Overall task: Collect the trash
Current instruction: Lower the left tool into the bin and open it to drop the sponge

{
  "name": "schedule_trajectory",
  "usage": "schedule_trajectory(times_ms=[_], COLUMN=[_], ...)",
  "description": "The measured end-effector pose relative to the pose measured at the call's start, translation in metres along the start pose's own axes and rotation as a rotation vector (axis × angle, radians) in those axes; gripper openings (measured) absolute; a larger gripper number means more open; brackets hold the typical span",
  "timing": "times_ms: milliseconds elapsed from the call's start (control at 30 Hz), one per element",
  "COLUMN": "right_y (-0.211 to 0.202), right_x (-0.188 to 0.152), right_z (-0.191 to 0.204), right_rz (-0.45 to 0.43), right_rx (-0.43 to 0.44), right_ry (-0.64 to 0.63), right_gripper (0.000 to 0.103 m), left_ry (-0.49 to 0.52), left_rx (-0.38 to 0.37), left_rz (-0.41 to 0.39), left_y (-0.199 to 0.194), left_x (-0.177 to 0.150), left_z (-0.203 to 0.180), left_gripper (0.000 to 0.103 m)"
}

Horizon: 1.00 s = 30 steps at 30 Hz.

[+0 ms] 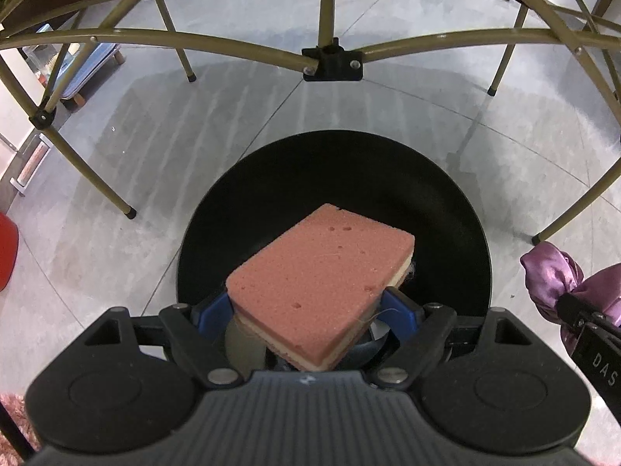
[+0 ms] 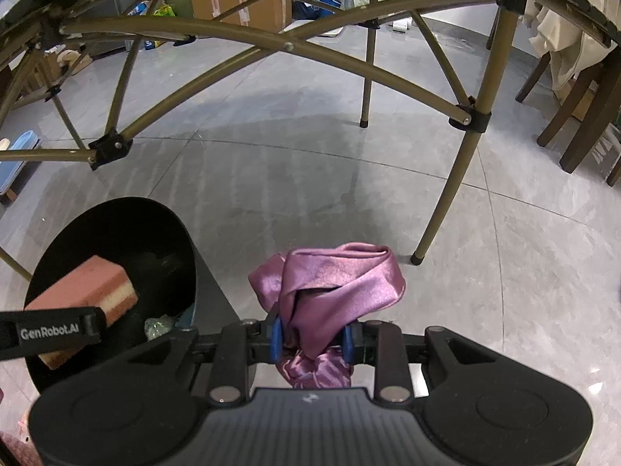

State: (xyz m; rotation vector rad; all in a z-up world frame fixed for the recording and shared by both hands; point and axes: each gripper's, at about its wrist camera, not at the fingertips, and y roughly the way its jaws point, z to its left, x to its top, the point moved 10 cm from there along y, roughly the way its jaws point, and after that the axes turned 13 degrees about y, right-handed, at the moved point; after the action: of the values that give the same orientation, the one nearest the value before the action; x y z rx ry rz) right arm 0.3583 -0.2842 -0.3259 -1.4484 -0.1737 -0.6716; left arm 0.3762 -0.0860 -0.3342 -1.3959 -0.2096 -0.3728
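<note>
pink sponge [image 1: 320, 285] clamped between blue pads of left gripper [image 1: 310, 310], held over black bin [image 1: 446, 209], purple cloth [image 2: 330, 291] pinched tight in right gripper [image 2: 312, 339], just right of bin, grey floor [image 1: 194, 136], table legs [image 2: 450, 182] far behind

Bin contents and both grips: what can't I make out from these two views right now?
- Bin bottom, left wrist view: dark, and the sponge in the left gripper covers much of it.
- Greenish item in the bin, right wrist view: part hidden behind the right gripper.
- Purple cloth, left wrist view: cut off by the right edge.
</note>
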Motion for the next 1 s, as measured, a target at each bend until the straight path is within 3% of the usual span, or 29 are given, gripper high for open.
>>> schedule_trajectory(times_ms=[333, 467, 633, 1000], right_y=[0.001, -0.001, -0.003, -0.009], right_x=[-0.003, -0.003, -0.003, -0.002], right_z=[0.003, 0.003, 0.004, 0.005], right_rz=[0.003, -0.002, -0.007, -0.02], right_rx=[0.009, 0.012, 0.012, 0.018], right_ry=[-0.012, -0.015, -0.02, -0.03], right_gripper=[0.027, 0.027, 0.027, 0.027], left_ry=[0.011, 0.019, 0.027, 0.047], left_rx=[0.003, -0.031, -0.037, -0.037], left_rz=[0.03, 0.077, 0.121, 0.093], left_y=[0.003, 0.007, 0.014, 0.005], left_x=[-0.003, -0.008, -0.017, -0.015], left_z=[-0.001, -0.003, -0.003, -0.003], left_gripper=[0.086, 0.103, 0.103, 0.103])
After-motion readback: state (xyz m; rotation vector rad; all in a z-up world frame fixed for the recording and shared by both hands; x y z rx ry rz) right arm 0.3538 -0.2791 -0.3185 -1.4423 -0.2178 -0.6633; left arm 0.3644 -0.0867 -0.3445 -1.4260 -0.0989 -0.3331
